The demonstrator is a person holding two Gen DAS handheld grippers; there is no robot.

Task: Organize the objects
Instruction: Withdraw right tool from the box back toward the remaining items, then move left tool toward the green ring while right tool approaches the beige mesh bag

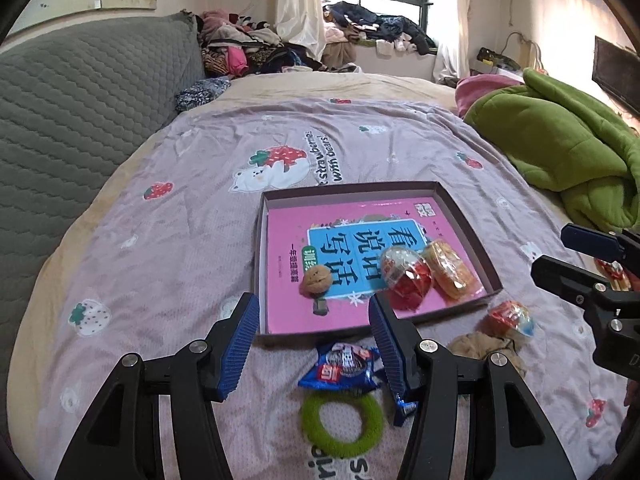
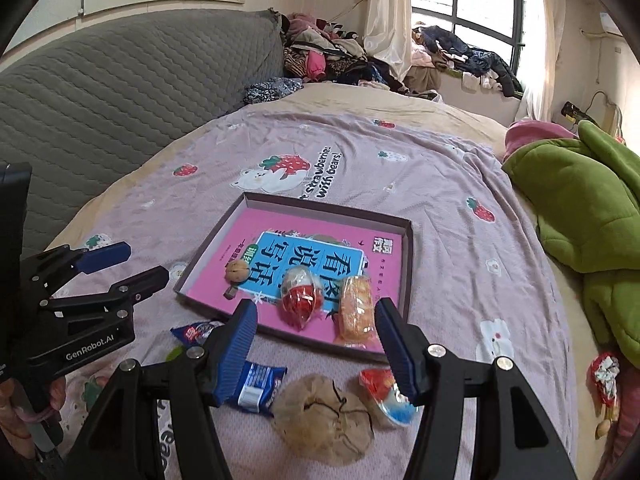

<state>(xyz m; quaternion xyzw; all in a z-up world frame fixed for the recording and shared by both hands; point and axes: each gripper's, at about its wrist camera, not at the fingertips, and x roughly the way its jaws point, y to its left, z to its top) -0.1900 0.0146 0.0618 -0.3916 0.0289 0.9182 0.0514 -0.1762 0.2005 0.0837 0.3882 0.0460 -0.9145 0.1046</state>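
A shallow box (image 1: pixel 460 216) (image 2: pixel 406 264) lies on the bed with a pink book (image 1: pixel 288 232) (image 2: pixel 248 232) inside. On the book rest a walnut (image 1: pixel 316 280) (image 2: pixel 237 271), a red wrapped egg-shaped sweet (image 1: pixel 404 276) (image 2: pixel 302 296) and an orange snack pack (image 1: pixel 450 272) (image 2: pixel 356 308). In front of the box lie a blue snack packet (image 1: pixel 344 368) (image 2: pixel 256 386), a green hair ring (image 1: pixel 340 426), a tan cloth lump (image 2: pixel 324 416) (image 1: pixel 484 346) and another red-blue sweet (image 1: pixel 510 318) (image 2: pixel 386 396). My left gripper (image 1: pixel 314 344) is open and empty above the blue packet. My right gripper (image 2: pixel 316 350) is open and empty above the cloth lump.
The bed carries a pink strawberry-print sheet (image 1: pixel 200 240). A grey quilted headboard (image 1: pixel 80 100) stands left, a green blanket (image 1: pixel 560 152) (image 2: pixel 592 208) right. Clothes (image 1: pixel 256 44) pile up at the back. A red wrapped item (image 2: pixel 604 376) lies at the right edge.
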